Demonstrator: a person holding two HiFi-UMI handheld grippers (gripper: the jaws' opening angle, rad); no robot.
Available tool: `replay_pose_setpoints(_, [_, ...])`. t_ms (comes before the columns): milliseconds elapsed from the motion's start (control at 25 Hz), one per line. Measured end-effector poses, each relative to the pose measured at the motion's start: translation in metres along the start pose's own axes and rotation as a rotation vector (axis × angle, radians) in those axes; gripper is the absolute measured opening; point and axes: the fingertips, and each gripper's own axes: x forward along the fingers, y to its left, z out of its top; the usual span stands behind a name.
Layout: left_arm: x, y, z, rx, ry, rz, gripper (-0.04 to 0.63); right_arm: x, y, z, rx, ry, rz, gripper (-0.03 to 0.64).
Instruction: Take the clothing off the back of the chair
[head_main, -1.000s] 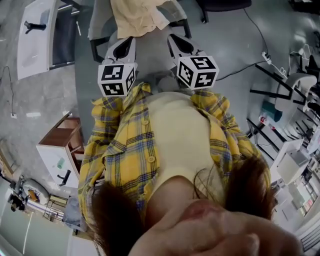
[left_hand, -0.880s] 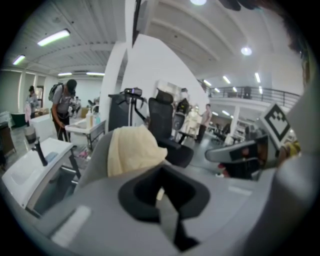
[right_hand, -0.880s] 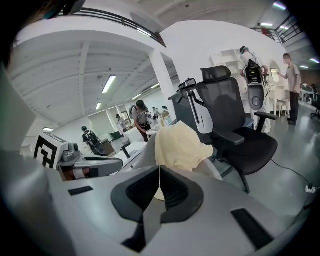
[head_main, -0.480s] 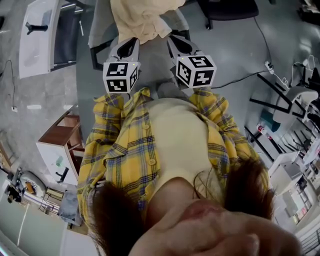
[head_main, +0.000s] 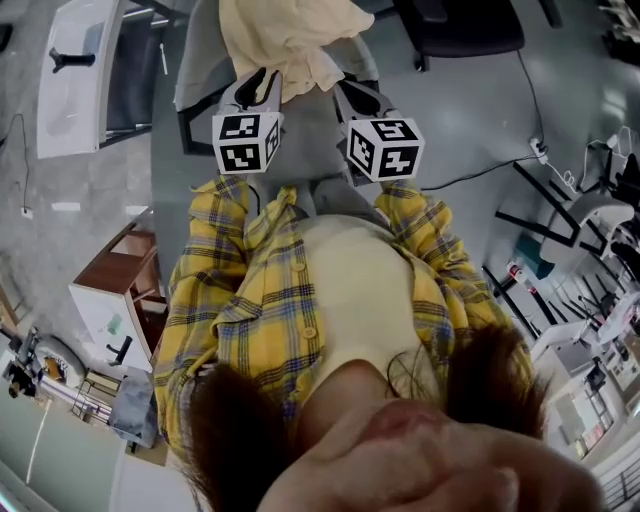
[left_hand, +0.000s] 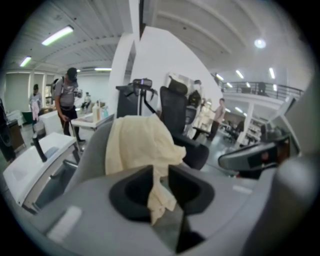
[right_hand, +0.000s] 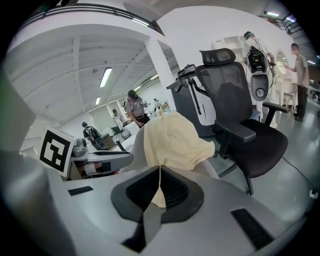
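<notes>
Since the pale yellow clothing (head_main: 285, 35) lies draped over the top of the grey chair (head_main: 195, 55), with only a thin tail dangling down the chair's near side, we judge the grasp to be the weak point. Our left hand-held gripper (left_hand: 158, 171) sits just short of the chair's back with its jaws a narrow way apart, and that tail hangs in the gap between them. Our right hand-held gripper (right_hand: 160, 169), also just short of the chair's back, has its jaws pressed together at the tips, with the cloth showing beyond them and nothing plainly caught. If we close the left one on the tail alone, the thin fabric could slide out as we pull. The bulk over the chair's top could also drag on the backrest edge and tug the chair towards us. A closed right one can only push the cloth, so it might shove it over the chair's far side.
</notes>
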Motion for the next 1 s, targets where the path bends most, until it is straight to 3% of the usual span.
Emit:
replay_pose_setpoints(280, [0.037,0.009,0.003,-0.032,0.029,0.008,0.131,0.022,-0.014,0.002,0.012,0.019,0.021,0.015])
replay_pose_setpoints(600, [0.082,0.026,0.008,-0.039,0.048,0.056,0.203,0.037,-0.025,-0.002,0.02,0.052,0.048,0.015])
replay_pose_setpoints(840, [0.106,0.044,0.01,-0.058,0.041,0.147,0.244,0.041,-0.031,-0.006,0.014,0.073,0.053,0.015])
replay_pose_setpoints(1000, [0.121,0.047,0.013,-0.069,0.025,0.151,0.304,0.046,-0.036,-0.009,0.015,0.086,0.056,0.015])
